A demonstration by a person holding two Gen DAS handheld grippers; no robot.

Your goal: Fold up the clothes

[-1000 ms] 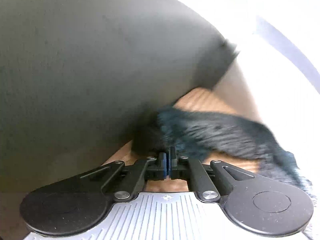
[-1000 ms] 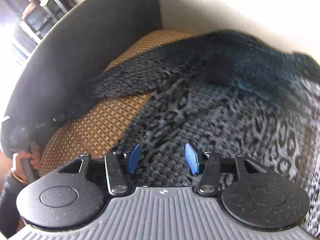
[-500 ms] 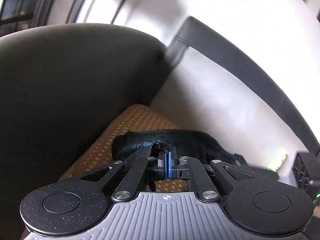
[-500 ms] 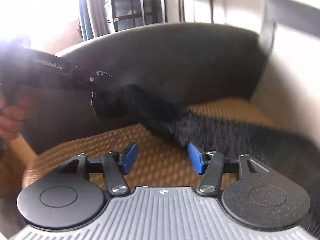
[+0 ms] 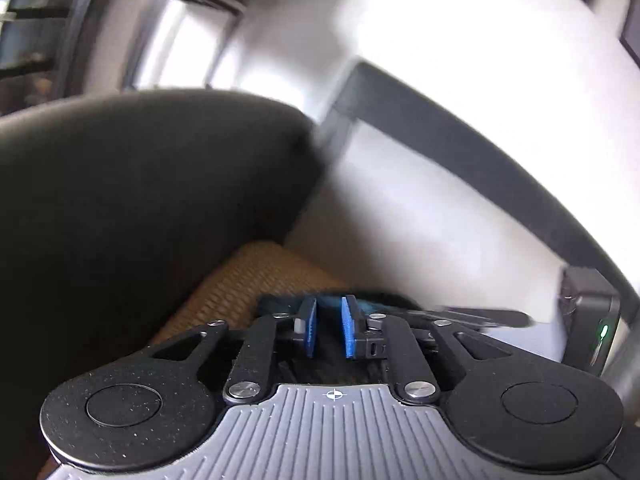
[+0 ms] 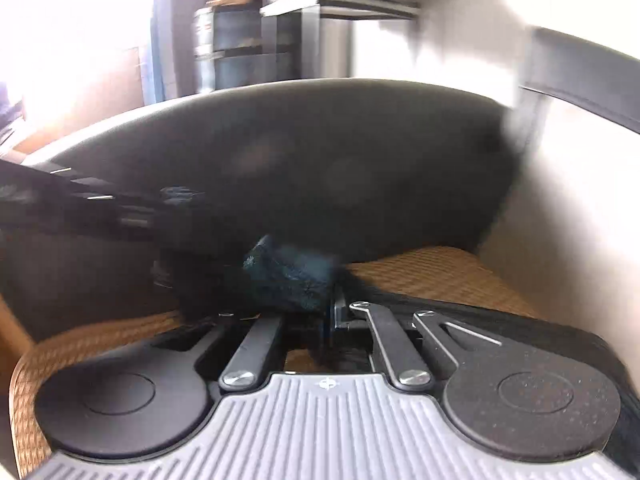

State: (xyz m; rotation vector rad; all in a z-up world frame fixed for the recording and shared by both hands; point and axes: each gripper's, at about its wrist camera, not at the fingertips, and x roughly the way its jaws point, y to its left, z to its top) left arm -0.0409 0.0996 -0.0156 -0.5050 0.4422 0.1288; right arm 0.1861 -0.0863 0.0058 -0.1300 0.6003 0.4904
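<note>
The dark patterned garment (image 6: 294, 280) lies on a woven tan seat (image 6: 440, 276). In the right wrist view a bunched fold of it sticks up from my right gripper (image 6: 326, 320), whose jaws are shut on it. The rest of the cloth trails off to the right behind that gripper (image 6: 520, 320). In the left wrist view my left gripper (image 5: 328, 330) has its blue pads (image 5: 349, 330) a small gap apart, open, with dark cloth (image 5: 380, 298) just beyond and below them. The left gripper shows blurred at the left of the right wrist view (image 6: 80, 208).
A dark curved backrest (image 5: 140, 208) rises behind the woven seat (image 5: 248, 280). A white wall with a dark rail (image 5: 460, 152) is on the right. The other gripper's body with a green light (image 5: 596, 328) is at the right edge. Shelving (image 6: 260, 40) stands behind.
My left gripper has opened and let go of the garment. My right gripper has closed on a bunched fold of the cloth and now sits close to the left gripper.
</note>
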